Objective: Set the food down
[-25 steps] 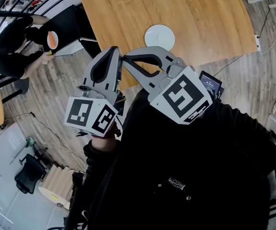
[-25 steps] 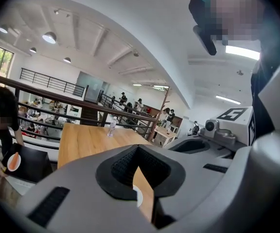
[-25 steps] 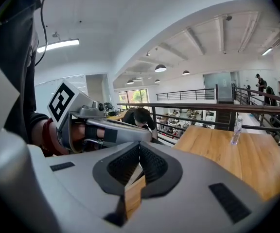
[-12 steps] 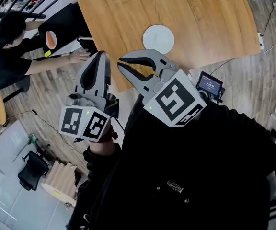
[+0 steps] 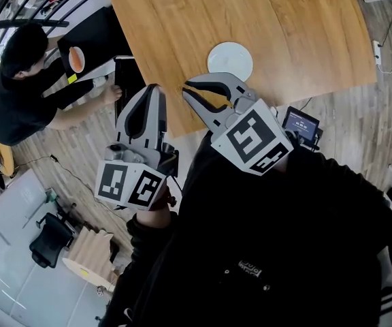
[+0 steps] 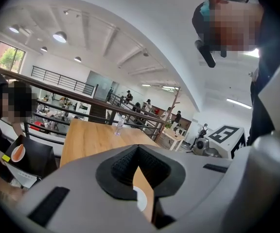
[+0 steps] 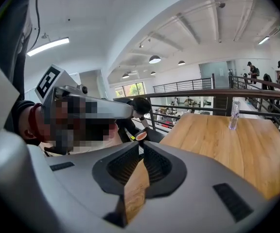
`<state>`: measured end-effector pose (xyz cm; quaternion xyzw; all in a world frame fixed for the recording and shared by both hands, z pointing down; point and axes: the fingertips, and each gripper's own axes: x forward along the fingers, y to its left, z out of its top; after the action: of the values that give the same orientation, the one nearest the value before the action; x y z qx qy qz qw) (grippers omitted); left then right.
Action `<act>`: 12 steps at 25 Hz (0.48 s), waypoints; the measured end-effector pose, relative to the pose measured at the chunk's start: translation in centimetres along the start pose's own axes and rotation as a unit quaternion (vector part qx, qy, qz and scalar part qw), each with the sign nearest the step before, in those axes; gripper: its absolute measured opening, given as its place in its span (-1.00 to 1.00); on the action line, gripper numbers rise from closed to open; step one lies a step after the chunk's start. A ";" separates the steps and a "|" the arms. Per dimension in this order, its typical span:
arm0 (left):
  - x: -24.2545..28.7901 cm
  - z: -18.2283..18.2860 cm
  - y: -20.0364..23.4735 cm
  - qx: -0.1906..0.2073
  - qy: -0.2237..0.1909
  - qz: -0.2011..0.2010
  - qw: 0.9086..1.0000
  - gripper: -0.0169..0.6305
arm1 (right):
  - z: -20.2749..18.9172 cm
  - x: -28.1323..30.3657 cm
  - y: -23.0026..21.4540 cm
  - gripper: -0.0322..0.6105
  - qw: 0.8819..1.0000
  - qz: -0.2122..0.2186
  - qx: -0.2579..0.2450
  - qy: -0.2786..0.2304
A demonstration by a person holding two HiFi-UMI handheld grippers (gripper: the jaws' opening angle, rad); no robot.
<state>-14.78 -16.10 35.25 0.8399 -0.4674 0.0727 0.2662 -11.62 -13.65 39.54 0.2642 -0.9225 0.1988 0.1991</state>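
Off to your left, beyond the left gripper [image 5: 155, 87], an orange food-looking piece [image 5: 76, 60] lies on a dark tray [image 5: 101, 33]; both your grippers are closed on nothing, the white plate [image 5: 230, 61] just ahead of the right gripper [image 5: 186, 86].

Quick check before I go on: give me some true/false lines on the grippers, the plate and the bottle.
1. The left gripper and right gripper are both shut and empty. True.
2. The plate has food on it. False: it is bare.
3. A bottle stands on the table. True.
4. The plate lies on the floor. False: it sits on the table.
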 end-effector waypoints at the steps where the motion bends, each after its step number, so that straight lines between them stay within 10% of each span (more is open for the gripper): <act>1: 0.1 -0.1 -0.1 0.000 0.000 0.000 1.000 -0.95 | -0.3 0.1 -0.2 -0.83 1.000 -0.001 0.001 0.002; 12: 0.9 -0.8 -0.8 -0.003 0.016 0.002 1.000 -0.95 | -3.7 1.7 -3.5 -0.73 0.999 -0.021 -0.011 0.042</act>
<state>-13.51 -16.03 35.94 0.8370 -0.4647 0.0856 0.2759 -9.96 -15.35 44.42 0.2723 -0.9098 0.1955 0.2445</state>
